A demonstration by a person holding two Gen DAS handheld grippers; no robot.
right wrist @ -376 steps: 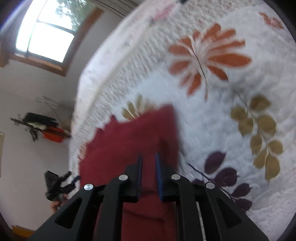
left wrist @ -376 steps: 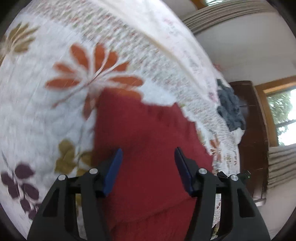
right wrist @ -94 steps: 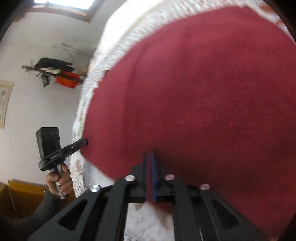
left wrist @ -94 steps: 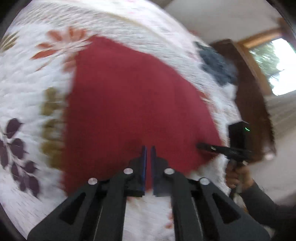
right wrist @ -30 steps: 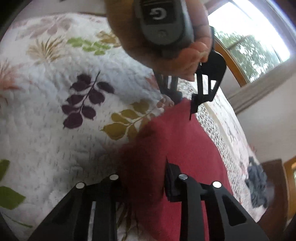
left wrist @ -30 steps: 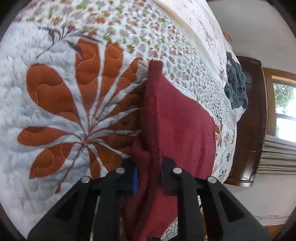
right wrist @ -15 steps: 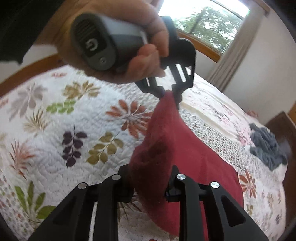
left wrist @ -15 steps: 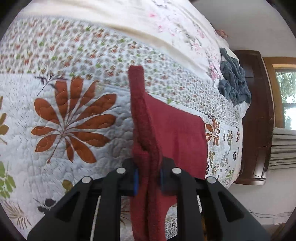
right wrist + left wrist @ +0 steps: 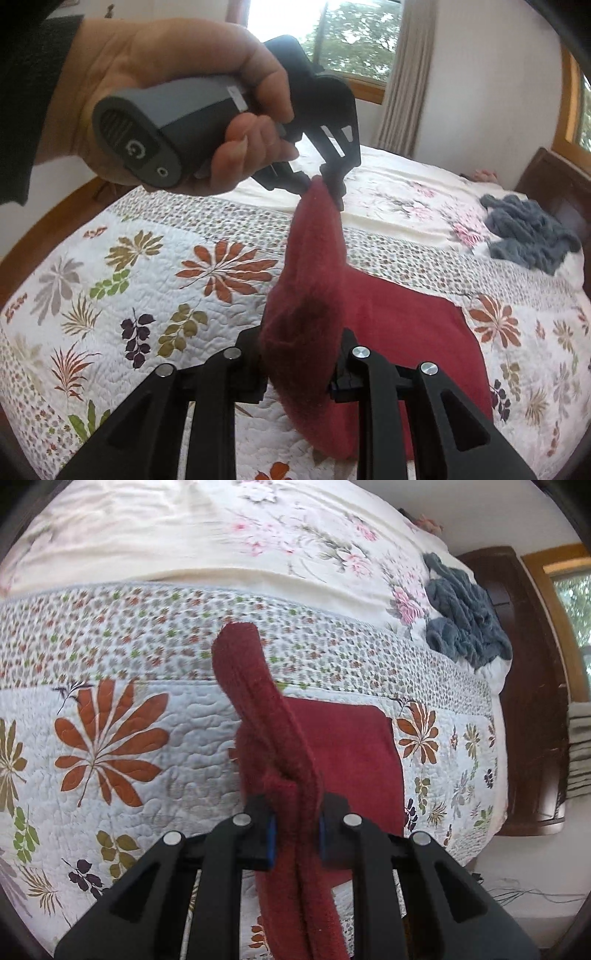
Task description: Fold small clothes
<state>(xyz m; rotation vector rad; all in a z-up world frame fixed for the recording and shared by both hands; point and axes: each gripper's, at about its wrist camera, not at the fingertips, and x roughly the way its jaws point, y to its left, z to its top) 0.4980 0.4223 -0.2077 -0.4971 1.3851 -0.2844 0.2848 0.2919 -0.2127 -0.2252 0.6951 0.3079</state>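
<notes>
Red cloth (image 9: pixel 354 760) is lifted along one edge, the rest lying flat on the quilt (image 9: pixel 110 716). Left gripper (image 9: pixel 295 830) is clamped on a bunched fold; right gripper (image 9: pixel 299 365) looks, w/ pads hidden, clamped on another. Grey cloth (image 9: pixel 532 232) lies well apart, near the headboard (image 9: pixel 532 686).

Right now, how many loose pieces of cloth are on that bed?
2. A red cloth lies mid-quilt, one edge lifted by the left gripper and right gripper. A crumpled grey cloth sits near the headboard. Others may be hidden.
</notes>
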